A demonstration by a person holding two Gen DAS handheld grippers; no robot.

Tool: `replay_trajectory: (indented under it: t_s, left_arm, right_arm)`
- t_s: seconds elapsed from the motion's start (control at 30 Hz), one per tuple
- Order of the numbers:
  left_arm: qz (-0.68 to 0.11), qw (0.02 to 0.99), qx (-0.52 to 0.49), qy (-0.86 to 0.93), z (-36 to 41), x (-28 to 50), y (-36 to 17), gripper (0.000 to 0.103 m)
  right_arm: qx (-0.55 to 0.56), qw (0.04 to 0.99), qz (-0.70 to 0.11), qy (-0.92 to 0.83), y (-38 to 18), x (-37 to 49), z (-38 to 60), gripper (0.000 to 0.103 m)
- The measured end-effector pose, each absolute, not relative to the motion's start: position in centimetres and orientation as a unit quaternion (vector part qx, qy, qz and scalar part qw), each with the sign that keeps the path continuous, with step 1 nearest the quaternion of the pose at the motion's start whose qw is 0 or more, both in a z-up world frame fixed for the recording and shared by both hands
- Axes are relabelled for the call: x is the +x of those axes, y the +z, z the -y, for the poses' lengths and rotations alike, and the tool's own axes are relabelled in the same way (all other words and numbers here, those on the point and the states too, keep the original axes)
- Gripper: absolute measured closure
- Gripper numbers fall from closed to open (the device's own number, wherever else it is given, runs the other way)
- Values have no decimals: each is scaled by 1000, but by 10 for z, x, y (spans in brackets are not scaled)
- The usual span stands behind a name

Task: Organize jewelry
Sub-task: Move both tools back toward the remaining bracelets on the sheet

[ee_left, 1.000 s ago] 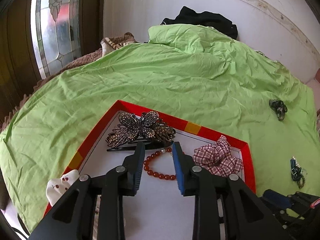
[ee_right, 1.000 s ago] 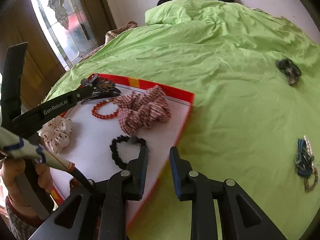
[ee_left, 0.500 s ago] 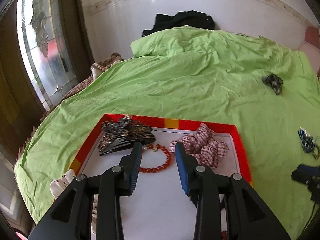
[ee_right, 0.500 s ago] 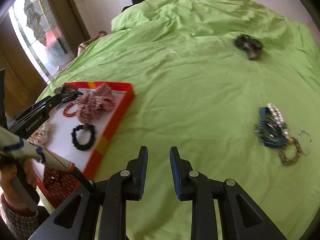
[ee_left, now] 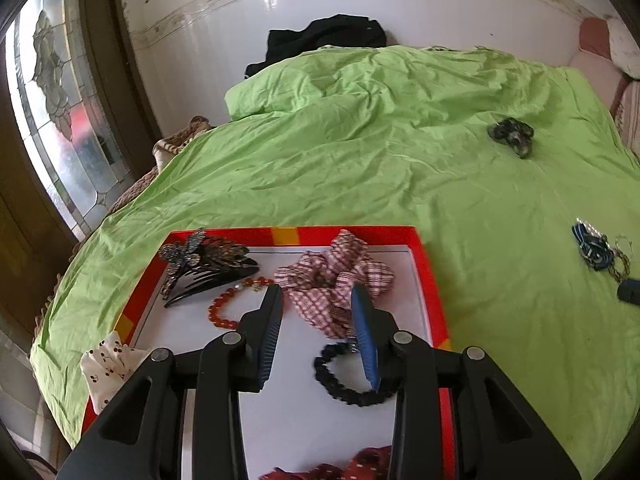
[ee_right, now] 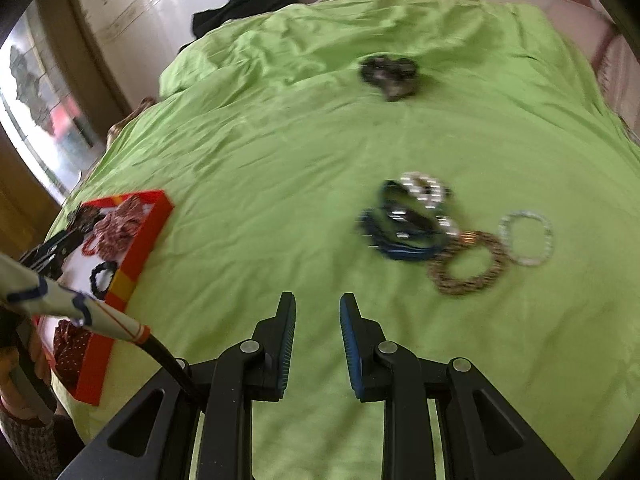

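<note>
Green bedsheet (ee_right: 280, 168) bears a red-rimmed white tray (ee_left: 424, 264) already holding a checked fabric scrunchie (ee_left: 340, 272) and black beaded bracelet (ee_left: 348, 388). Well right of the tray lies a tangle of blue and beaded bracelets (ee_right: 412, 220). Right gripper (ee_right: 317, 312) hangs short of it, part-open, empty; left gripper (ee_left: 316, 300), likewise empty, over the tray. Judged step: fetching; next, close on the tangle.

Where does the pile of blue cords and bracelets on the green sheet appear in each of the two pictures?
Left wrist view: the pile of blue cords and bracelets lies at the far right edge, on the green sheet.
Right wrist view: the same pile lies right of the middle, ahead of the right hand-held gripper.
Shared landmark: the red tray, at the left edge in the right wrist view.
</note>
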State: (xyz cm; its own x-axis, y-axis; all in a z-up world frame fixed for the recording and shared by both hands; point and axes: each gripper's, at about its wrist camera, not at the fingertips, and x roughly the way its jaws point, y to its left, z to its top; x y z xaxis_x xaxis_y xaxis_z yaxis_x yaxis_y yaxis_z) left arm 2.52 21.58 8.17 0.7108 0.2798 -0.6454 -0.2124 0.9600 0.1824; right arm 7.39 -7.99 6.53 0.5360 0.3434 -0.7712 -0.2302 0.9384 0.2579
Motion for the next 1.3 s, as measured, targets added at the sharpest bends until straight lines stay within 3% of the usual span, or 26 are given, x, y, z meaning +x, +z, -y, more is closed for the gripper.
replay_trajectory:
  t_s: [0.23,0.7,1.13,1.3]
  left_arm:
    - [-357,925,63,117,-191,26,82,63]
    - [-389,914,83,80,-145,34,62,63]
    - [-396,911,105,51,-113,38,56,63]
    - [-418,905,71,44,-110,41,51,63]
  right_arm:
    - [89,881,-444,135,63,77,125,76]
    - [157,894,-406,103,63,89,201,75]
    - [149,903,-391,96,68,89,216,70]
    - [152,903,-391,98,68,91,223,68]
